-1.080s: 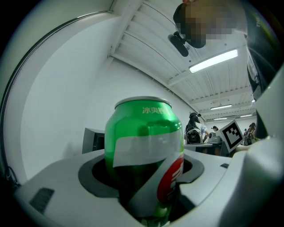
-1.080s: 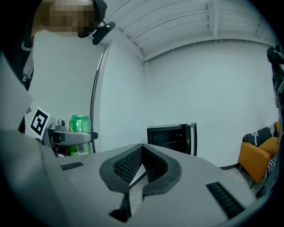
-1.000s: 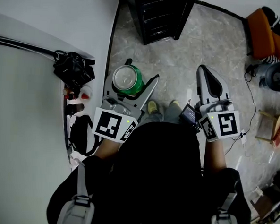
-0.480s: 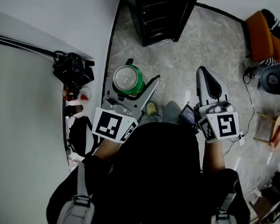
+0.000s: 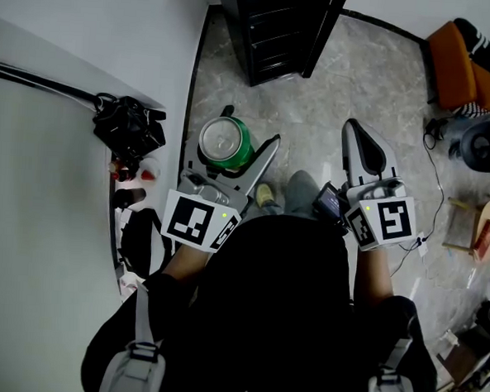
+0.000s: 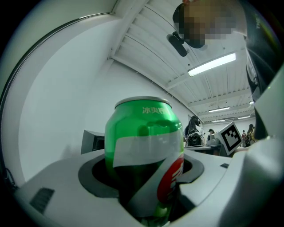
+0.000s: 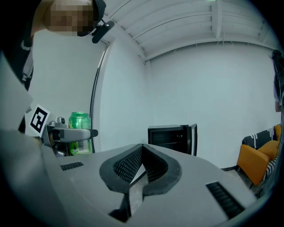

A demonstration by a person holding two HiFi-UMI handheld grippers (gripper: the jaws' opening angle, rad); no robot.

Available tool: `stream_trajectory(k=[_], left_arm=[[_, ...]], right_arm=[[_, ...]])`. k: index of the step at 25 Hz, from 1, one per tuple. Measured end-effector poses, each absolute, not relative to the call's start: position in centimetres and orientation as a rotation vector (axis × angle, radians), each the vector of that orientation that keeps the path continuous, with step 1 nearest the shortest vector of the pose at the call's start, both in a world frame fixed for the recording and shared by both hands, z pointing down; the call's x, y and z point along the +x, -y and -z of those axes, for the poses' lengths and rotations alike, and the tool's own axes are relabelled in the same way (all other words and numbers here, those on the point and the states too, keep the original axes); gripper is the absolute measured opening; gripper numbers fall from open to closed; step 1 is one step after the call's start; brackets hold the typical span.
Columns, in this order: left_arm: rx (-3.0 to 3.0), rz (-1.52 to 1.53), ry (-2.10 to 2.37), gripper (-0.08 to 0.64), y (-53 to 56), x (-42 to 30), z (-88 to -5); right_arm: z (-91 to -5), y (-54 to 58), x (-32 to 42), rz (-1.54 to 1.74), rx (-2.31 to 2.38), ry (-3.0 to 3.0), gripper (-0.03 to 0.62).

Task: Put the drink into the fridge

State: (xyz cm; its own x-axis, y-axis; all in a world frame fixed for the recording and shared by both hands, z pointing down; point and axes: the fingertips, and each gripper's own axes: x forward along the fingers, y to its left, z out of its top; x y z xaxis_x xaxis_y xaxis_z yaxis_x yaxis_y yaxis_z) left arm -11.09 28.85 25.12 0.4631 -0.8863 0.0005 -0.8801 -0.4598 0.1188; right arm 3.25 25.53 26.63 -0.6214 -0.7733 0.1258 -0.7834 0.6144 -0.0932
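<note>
1. The left tongs pinch the green drink can by its sides, upright, with its silver top facing the head view.
2. The right tongs are pressed together with nothing between them.
3. The can hangs above the marble floor, apart from the black fridge, which stands ahead against the white wall with its door open.

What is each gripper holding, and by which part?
The left gripper clamps the green drink can around its middle. The right gripper is shut, empty.
</note>
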Motion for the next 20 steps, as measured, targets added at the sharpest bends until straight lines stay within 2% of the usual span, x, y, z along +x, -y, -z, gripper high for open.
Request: stream_trajectory(k=[20], left_arm=[[2.609,0.093,1.578,0.339,-28.2,-11.2,-25.1]], right_arm=[[-28.1,-24.6,3.5,-0.201,1.315,2.744,0.009]])
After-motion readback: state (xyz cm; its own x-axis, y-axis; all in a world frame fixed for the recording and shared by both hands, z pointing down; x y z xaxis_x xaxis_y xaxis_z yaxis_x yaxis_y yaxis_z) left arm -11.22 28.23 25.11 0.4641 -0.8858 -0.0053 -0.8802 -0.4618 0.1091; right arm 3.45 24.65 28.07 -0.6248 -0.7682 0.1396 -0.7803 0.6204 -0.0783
